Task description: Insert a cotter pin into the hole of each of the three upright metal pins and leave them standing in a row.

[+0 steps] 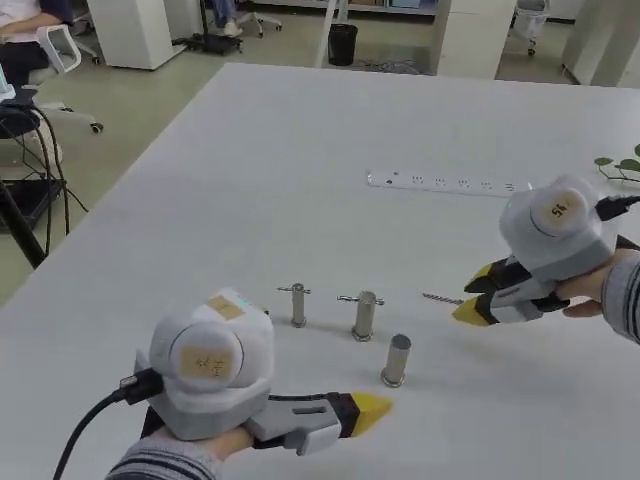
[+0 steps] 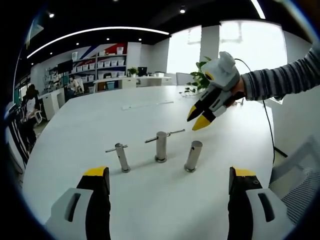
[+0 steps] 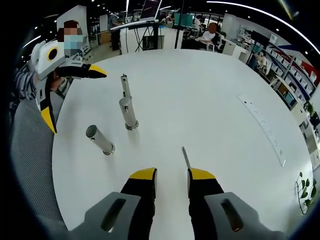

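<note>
Three metal pins stand upright on the white table. The left pin (image 1: 298, 305) and the middle pin (image 1: 364, 316) each carry a cotter pin crosswise near the top. The third pin (image 1: 396, 360), nearest me, has nothing through it. My right gripper (image 1: 473, 295) hovers to their right, jaws nearly together on a thin cotter pin (image 1: 441, 298) that points toward the pins. In the right gripper view the cotter pin (image 3: 186, 157) sticks out by the right finger. My left gripper (image 2: 170, 175) is wide open, low in front of the row, holding nothing.
A white power strip (image 1: 445, 183) lies farther back on the table (image 1: 250, 180). A green plant (image 1: 625, 165) sits at the right edge. Office chairs and cables stand on the floor beyond the table's left side.
</note>
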`<move>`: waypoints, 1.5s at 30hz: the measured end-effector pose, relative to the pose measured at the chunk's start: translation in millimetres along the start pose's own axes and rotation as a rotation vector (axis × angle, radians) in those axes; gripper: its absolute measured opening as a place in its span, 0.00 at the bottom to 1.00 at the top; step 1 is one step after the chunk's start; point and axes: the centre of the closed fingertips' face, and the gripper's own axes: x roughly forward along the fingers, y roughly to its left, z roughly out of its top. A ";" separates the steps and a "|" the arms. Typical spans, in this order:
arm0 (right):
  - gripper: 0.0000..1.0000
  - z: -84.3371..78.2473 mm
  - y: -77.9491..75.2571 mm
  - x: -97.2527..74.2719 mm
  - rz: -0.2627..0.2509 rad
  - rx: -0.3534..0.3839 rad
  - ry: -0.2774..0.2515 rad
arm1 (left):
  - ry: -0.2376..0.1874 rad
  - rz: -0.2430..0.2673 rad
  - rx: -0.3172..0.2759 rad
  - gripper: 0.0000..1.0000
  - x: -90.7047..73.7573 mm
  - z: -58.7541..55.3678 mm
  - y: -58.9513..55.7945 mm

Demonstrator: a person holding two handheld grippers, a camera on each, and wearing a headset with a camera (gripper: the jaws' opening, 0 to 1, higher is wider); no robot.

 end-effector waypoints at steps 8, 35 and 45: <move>0.16 -9.6 -15.0 21.3 0.038 -0.007 0.066 | 0.009 0.005 -0.012 0.99 -0.6 -1.9 1.7; 0.00 -20.4 -22.3 36.1 0.096 -0.027 0.135 | 0.030 -0.001 -0.008 0.94 1.2 -8.1 -0.5; 0.00 -13.9 -24.2 29.2 0.065 -0.065 0.101 | 0.032 -0.010 -0.004 0.92 2.1 -7.7 -1.6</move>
